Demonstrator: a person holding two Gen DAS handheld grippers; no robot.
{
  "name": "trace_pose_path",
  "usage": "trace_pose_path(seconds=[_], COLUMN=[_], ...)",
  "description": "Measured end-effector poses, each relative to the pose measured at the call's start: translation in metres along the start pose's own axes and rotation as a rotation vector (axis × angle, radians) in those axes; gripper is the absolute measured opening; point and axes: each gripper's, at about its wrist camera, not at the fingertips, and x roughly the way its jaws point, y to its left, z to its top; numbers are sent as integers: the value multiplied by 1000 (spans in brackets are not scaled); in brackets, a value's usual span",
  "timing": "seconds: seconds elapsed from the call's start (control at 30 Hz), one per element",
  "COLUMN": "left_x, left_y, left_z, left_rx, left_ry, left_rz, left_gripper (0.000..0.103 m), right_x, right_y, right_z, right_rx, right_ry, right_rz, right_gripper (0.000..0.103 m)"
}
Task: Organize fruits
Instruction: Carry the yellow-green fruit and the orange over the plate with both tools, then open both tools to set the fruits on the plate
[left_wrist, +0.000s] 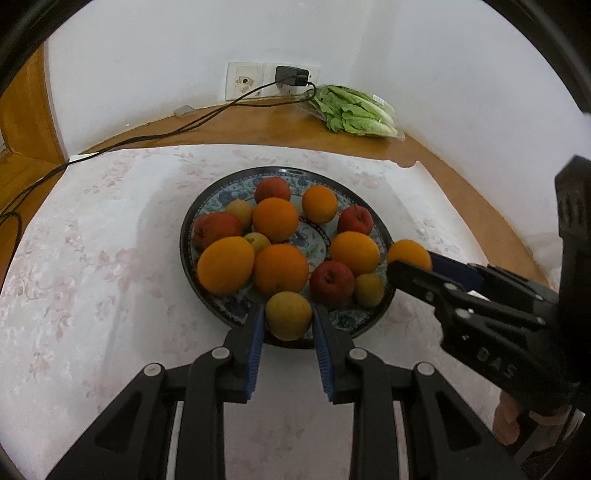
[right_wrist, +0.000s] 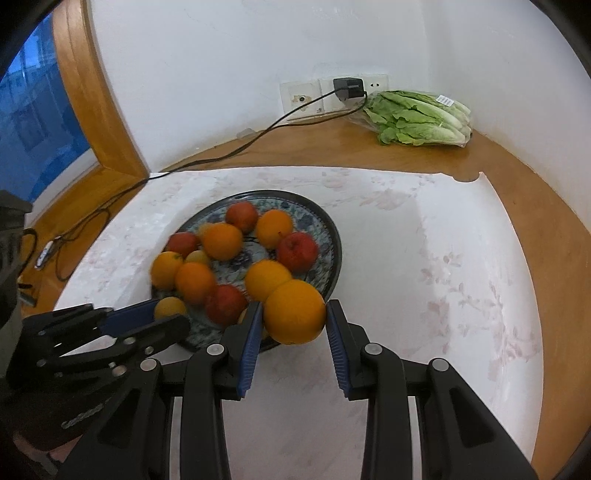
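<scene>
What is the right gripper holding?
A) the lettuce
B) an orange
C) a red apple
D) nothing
B: the right gripper has its blue pads pressed on both sides of an orange at the near edge of the plate.

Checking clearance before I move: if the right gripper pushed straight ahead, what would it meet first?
Probably the round orange fruit on the patterned blue plate, right beyond the orange held by the right gripper; depth is uncertain.
</scene>
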Motion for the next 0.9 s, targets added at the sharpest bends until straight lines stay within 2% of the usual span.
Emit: trace_pose_path(seconds=[0.27,0.5,0.77,0.9], left_x=[8,10,10,5], left_y=[0,-1,-1,0], left_z=[2,2,3,3], left_rx=[-2,-3,-7,-8], left_ry=[6,8,10,4], left_rz=[-14,-11,-15,-8], left_gripper=[28,28,28,37], right_x=[13,15,19,19], right_y=[-2,-5,-2,0], right_z=[8,12,6,5], right_rx=[-10,-2,3,-1], right_ry=[-12,-41,-33,-27], right_rz=[-6,36,76,76], right_gripper=[35,35,35,38])
